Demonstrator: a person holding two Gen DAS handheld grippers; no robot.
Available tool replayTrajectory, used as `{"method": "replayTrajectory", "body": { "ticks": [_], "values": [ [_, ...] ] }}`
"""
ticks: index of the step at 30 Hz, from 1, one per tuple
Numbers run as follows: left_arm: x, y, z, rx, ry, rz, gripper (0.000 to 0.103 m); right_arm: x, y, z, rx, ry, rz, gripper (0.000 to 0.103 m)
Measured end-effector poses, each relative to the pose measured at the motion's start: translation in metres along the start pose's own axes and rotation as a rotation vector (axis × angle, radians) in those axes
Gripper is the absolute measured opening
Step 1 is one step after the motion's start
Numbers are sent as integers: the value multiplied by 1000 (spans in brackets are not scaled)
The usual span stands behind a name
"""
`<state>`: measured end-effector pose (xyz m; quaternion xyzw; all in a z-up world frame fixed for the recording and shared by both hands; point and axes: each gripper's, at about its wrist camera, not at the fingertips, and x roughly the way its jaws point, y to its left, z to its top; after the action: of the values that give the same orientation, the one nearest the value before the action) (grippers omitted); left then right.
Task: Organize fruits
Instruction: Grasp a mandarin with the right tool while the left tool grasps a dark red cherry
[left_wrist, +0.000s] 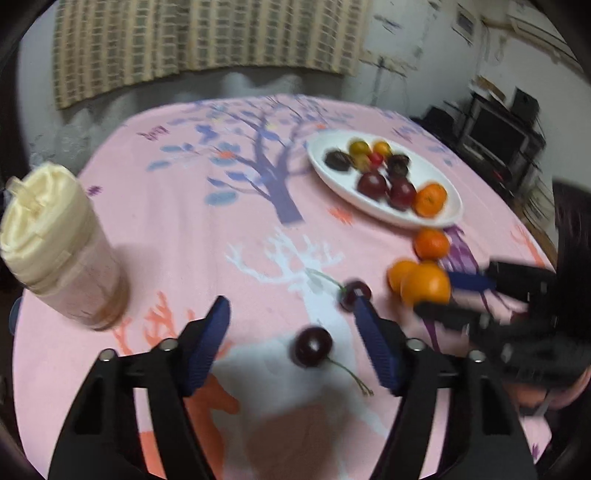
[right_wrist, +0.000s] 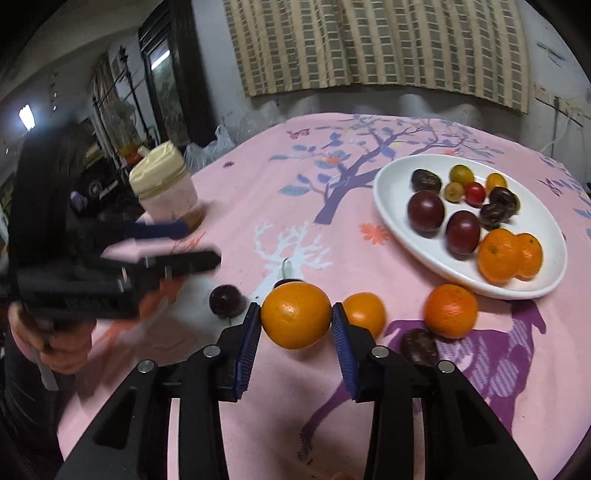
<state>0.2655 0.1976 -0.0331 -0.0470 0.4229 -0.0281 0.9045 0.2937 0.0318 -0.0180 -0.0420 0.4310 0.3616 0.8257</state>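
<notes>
A white oval plate (right_wrist: 391, 206) (left_wrist: 332, 177) holds plums, dark dates, small tomatoes and oranges. My right gripper (right_wrist: 295, 314) is shut on an orange (right_wrist: 297, 314), seen also in the left wrist view (left_wrist: 426, 284). Two more oranges (right_wrist: 365, 312) (right_wrist: 450, 310) and a dark date (right_wrist: 419, 347) lie on the cloth near it. My left gripper (left_wrist: 291, 310) is open above a dark cherry (left_wrist: 313, 346); a second cherry (left_wrist: 354, 293) lies by its right finger. The left gripper shows blurred in the right wrist view (right_wrist: 184, 243).
A jar with a cream lid (left_wrist: 55, 243) (right_wrist: 166, 184) stands at the table's left side. The round table wears a pink cloth with tree and deer prints (left_wrist: 258, 166). A TV stand (left_wrist: 498, 136) is beyond the table.
</notes>
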Motion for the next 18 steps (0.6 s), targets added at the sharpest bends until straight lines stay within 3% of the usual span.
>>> {"method": "replayTrajectory", "body": {
  "ticks": [6, 18],
  "values": [
    [19, -20, -11, 74, 49, -7, 62, -4, -13, 1, 51, -8, -5, 39],
    [40, -22, -19, 94, 111, 24, 35, -6, -14, 4, 50, -17, -9, 39]
  ]
}}
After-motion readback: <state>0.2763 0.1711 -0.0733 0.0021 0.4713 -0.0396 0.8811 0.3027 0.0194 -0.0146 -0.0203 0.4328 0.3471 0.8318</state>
